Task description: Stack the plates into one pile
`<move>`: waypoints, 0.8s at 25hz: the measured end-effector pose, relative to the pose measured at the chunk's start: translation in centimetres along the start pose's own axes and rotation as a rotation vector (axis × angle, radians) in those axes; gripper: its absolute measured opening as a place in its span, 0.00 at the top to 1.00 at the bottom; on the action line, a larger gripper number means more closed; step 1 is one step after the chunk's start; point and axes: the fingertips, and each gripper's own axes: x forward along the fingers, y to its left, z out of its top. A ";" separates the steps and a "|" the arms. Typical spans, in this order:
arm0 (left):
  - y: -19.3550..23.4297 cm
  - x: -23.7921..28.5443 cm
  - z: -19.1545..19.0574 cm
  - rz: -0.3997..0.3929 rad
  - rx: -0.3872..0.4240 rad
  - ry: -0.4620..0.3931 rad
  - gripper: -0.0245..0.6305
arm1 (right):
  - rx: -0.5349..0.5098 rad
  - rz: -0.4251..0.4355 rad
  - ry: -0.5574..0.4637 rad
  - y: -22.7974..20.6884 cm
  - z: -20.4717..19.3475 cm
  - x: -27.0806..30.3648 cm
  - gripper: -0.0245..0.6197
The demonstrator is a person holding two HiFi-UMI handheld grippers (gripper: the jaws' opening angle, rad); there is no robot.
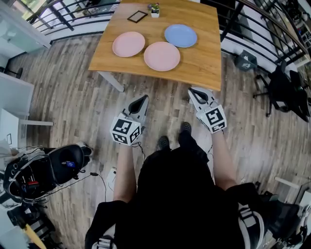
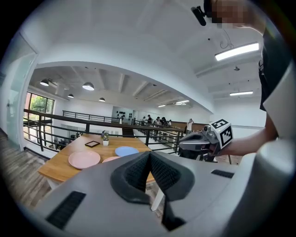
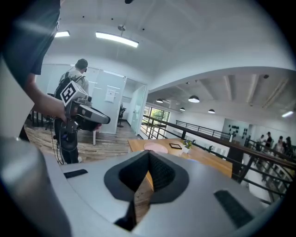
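Both of our pairs of jaws were pressed fully together with nothing between them. The left gripper (image 1: 144, 98) and the right gripper (image 1: 193, 90) hung side by side over the wooden floor (image 1: 73, 97), pointing forward and a little downward toward the table (image 1: 204, 63). The right one's tips came just to the table's near edge close to its right corner, while the left one's tips stopped short of that edge. All three plates lay ahead of the tips, flat on the tabletop and apart from one another, not yet stacked. Being round, they offered no long axis to line up with, so only the direction of approach mattered. The nearer pink plate (image 1: 162, 56) sat between the lines of our two grippers and about equally close to both. The far pink plate (image 1: 129, 44) lay ahead and to the left, nearer the left gripper. The blue plate (image 1: 181, 35) lay furthest back, nearly straight ahead of the right gripper. Beyond them, a small picture frame (image 1: 137, 16) and a potted plant (image 1: 154, 10) stood at the far edge, clear of the plates. We judged that each gripper would have to open and reach forward over the near edge before any rim could be taken.
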 end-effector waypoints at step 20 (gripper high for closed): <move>0.1 -0.6 -0.4 0.016 0.027 0.010 0.93 | -0.016 0.003 0.023 0.9 0.4 0.5 0.94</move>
